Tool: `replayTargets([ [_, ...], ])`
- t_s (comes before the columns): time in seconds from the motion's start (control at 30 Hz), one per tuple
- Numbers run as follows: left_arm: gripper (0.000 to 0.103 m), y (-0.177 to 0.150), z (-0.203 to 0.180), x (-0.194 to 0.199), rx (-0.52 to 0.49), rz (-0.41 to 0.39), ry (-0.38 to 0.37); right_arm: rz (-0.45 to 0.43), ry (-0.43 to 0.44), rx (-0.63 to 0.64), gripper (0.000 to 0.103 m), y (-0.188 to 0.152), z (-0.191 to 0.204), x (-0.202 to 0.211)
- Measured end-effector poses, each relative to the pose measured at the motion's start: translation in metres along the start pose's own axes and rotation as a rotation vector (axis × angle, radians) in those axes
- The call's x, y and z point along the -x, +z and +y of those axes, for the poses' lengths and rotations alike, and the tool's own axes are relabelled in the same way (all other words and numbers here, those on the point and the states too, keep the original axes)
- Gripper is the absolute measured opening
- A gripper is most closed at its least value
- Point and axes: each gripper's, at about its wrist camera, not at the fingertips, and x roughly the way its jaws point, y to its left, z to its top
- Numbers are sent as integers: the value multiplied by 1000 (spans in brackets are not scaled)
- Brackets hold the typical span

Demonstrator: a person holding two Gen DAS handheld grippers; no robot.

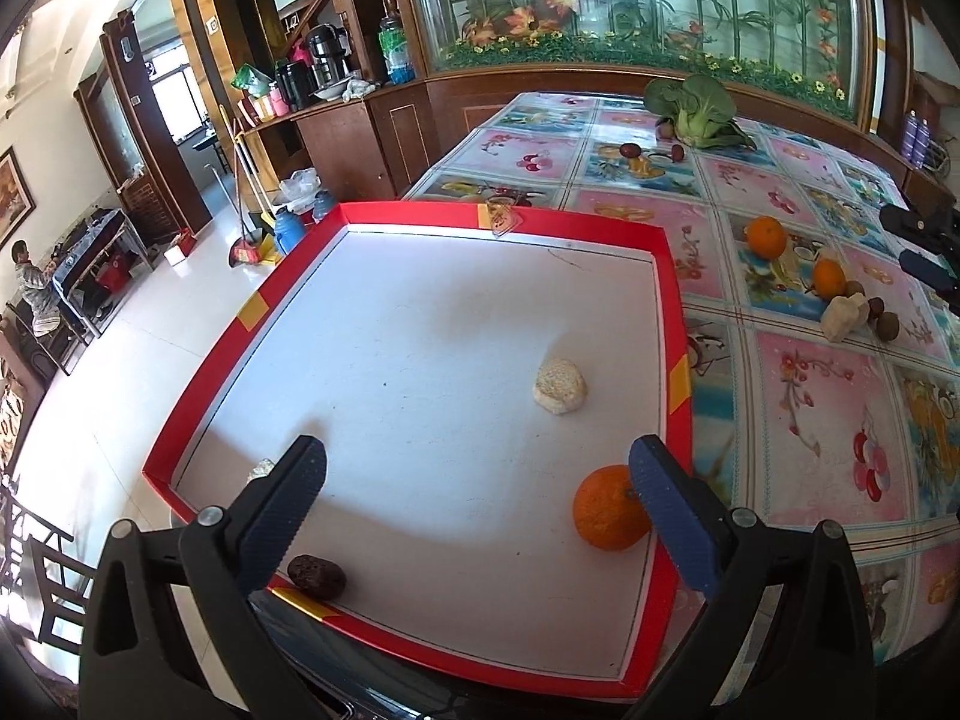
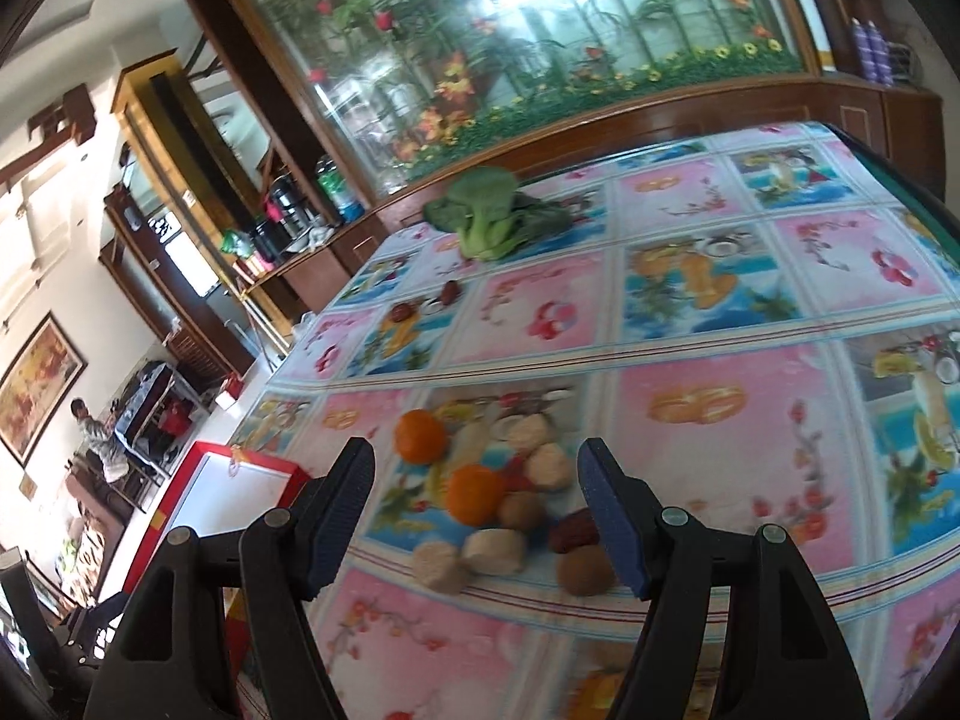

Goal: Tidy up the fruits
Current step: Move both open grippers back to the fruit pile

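Note:
A red-rimmed white tray point(image 1: 677, 324) lies on the table's left part. In it rest an orange point(image 1: 607, 509), a pale round piece point(image 1: 559, 387) and a dark brown fruit point(image 1: 316, 577). My left gripper point(image 1: 477, 468) hovers open over the tray's near end, with nothing between its fingers. In the right wrist view, my right gripper point(image 2: 477, 468) is open above a cluster on the tablecloth: two oranges point(image 2: 421, 435) point(image 2: 474, 493), several pale pieces point(image 2: 493, 551), a red date point(image 2: 573, 531) and a brown fruit point(image 2: 585, 570). Nothing is held.
A green leafy vegetable point(image 2: 489, 213) and small red dates point(image 2: 450, 291) lie at the far side of the flowered tablecloth point(image 2: 720, 420). A wooden cabinet with painted glass point(image 1: 630, 12) backs the table. The tray's corner point(image 2: 240, 474) shows left of the right gripper. A person point(image 1: 30, 282) sits far left.

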Motion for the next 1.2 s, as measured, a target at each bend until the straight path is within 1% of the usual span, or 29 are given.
replayTargets([
  [0.17,101,7,-14,6,-21,-12,-19,20,9,-95,70,7,-37,10],
  [0.27,101,14,-28,5,-30,-1,-52,34,26,-151,70,10,-53,12],
  [0.33,101,19,-38,4,-38,7,-80,47,33,-162,70,11,-57,13],
  [0.43,101,27,-58,2,-56,19,-110,96,29,-122,69,11,-55,10],
  [0.57,101,35,-85,-2,-102,21,-128,181,24,-33,60,5,-44,1],
  [0.7,101,42,-113,-11,-157,33,-155,269,1,41,51,-3,-33,-15],
  [0.87,101,50,-140,-26,-198,60,-200,302,-20,102,50,-10,-26,-19],
  [0.97,101,52,-154,-28,-227,50,-245,322,-26,137,50,-14,-22,-23],
  [1.03,101,51,-165,-28,-273,35,-273,329,-35,164,50,-17,-19,-26],
  [1.1,101,51,-176,-31,-329,26,-285,341,-44,174,48,-18,-17,-29],
  [1.13,101,51,-180,-34,-352,24,-289,352,-51,174,44,-20,-17,-33],
  [1.2,101,51,-187,-40,-385,31,-309,347,-66,192,42,-20,-15,-34],
])
